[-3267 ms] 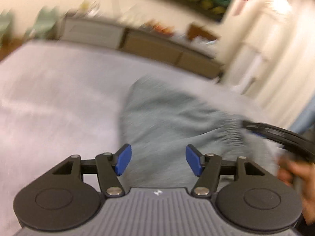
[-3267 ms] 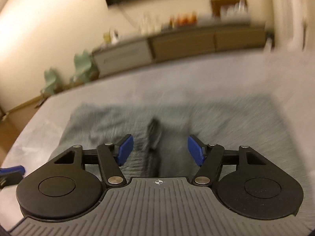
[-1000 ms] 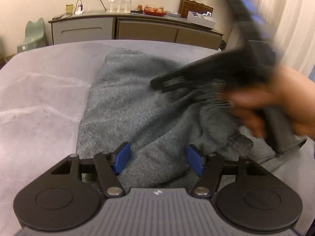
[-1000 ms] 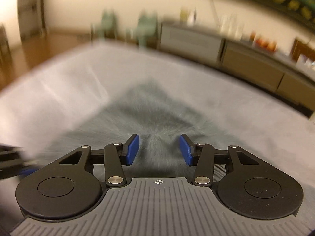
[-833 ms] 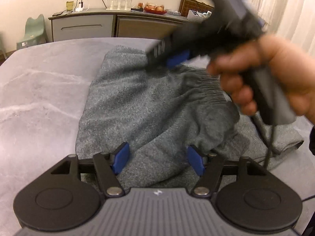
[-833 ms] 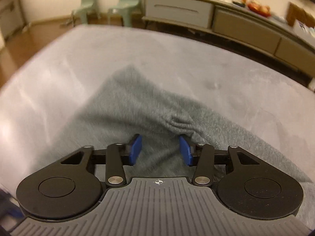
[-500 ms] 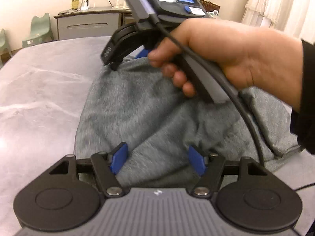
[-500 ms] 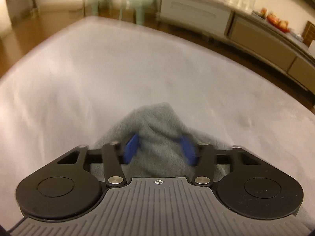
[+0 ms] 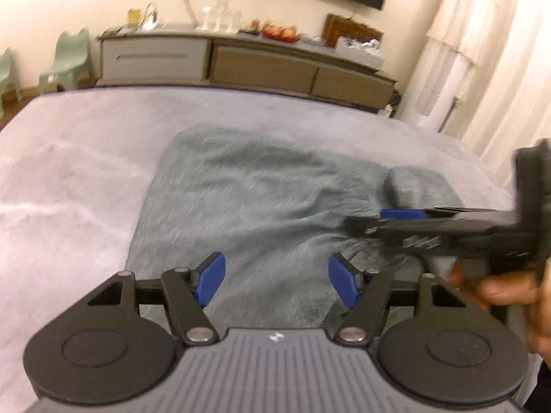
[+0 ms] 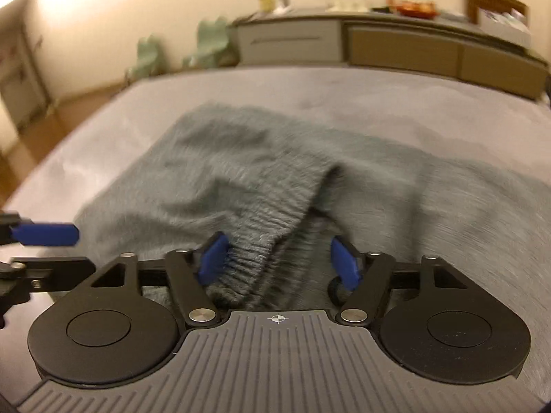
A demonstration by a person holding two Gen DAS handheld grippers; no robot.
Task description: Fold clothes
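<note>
A grey knit garment (image 9: 261, 203) lies folded and rumpled on the grey table (image 9: 75, 158); it also shows in the right wrist view (image 10: 241, 172), with a ribbed hem (image 10: 272, 227). My left gripper (image 9: 277, 278) is open and empty over the garment's near edge. My right gripper (image 10: 279, 258) is open, low over the ribbed hem, which lies between its fingers against the left pad. In the left wrist view the right gripper (image 9: 396, 218) reaches in from the right over the cloth, held by a hand.
A long sideboard (image 9: 241, 65) with bottles and fruit stands behind the table. Pale green chairs (image 9: 69, 62) stand at the left. White curtains (image 9: 482, 69) hang at the right. The left gripper's blue fingertips (image 10: 44, 234) show at the left edge of the right wrist view.
The right gripper has drawn back from the garment's far corner to the right side and opened, letting the cloth go. The left gripper has stayed open near the near edge.
</note>
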